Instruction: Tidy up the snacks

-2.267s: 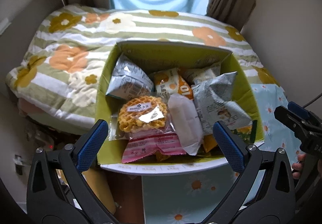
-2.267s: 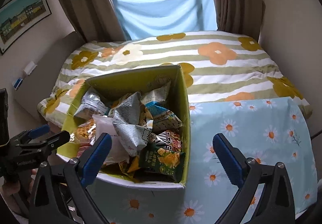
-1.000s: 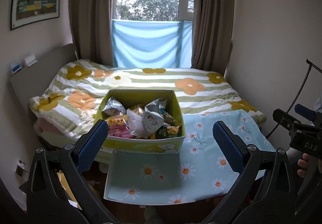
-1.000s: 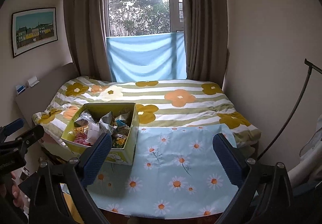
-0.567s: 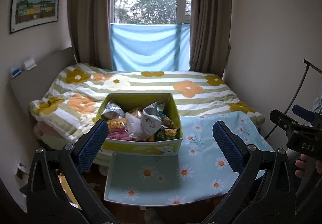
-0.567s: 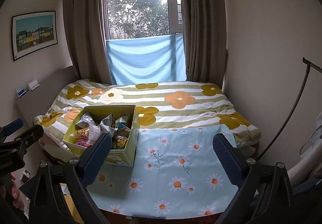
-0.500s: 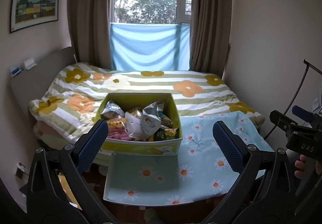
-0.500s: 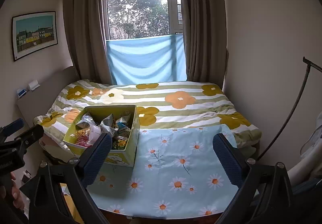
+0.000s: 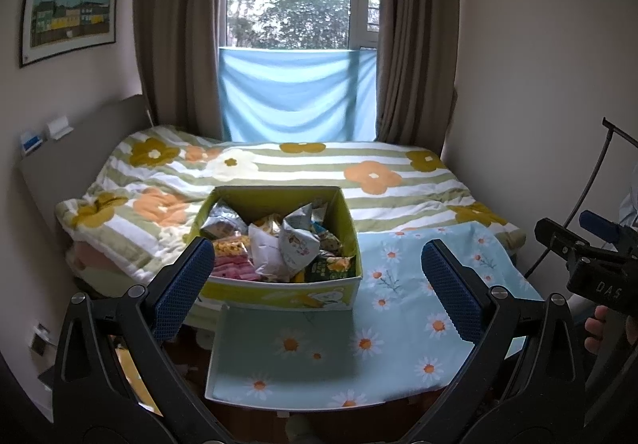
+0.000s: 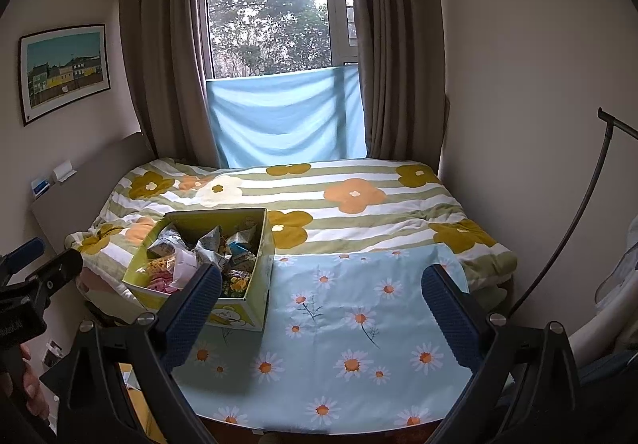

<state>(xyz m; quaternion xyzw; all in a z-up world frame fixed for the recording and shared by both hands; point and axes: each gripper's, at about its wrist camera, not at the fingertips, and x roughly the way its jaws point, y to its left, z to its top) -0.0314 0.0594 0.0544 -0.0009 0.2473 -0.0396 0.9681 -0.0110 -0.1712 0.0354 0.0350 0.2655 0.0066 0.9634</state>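
A yellow-green open box (image 9: 275, 290) (image 10: 255, 304) full of several snack packets (image 9: 279, 244) (image 10: 207, 252) stands on the near left of a bed, at the edge of a light blue daisy cloth (image 9: 398, 308) (image 10: 359, 324). My left gripper (image 9: 319, 284) is open and empty, well back from the box. My right gripper (image 10: 321, 308) is open too, holding nothing, with the box behind its left finger. Each gripper also shows at the side of the other's view.
A striped flower quilt (image 9: 303, 169) (image 10: 359, 197) covers the bed behind the box. A headboard (image 9: 79, 149) runs along the left wall, under a framed picture (image 9: 69, 11). Window with curtains and a blue sheet (image 10: 285, 117) at the back. A thin dark rod (image 10: 574, 221) leans at right.
Both grippers pulled far back from the box over the last two seconds; in the last half second the views hardly shift. Both stay open and empty.
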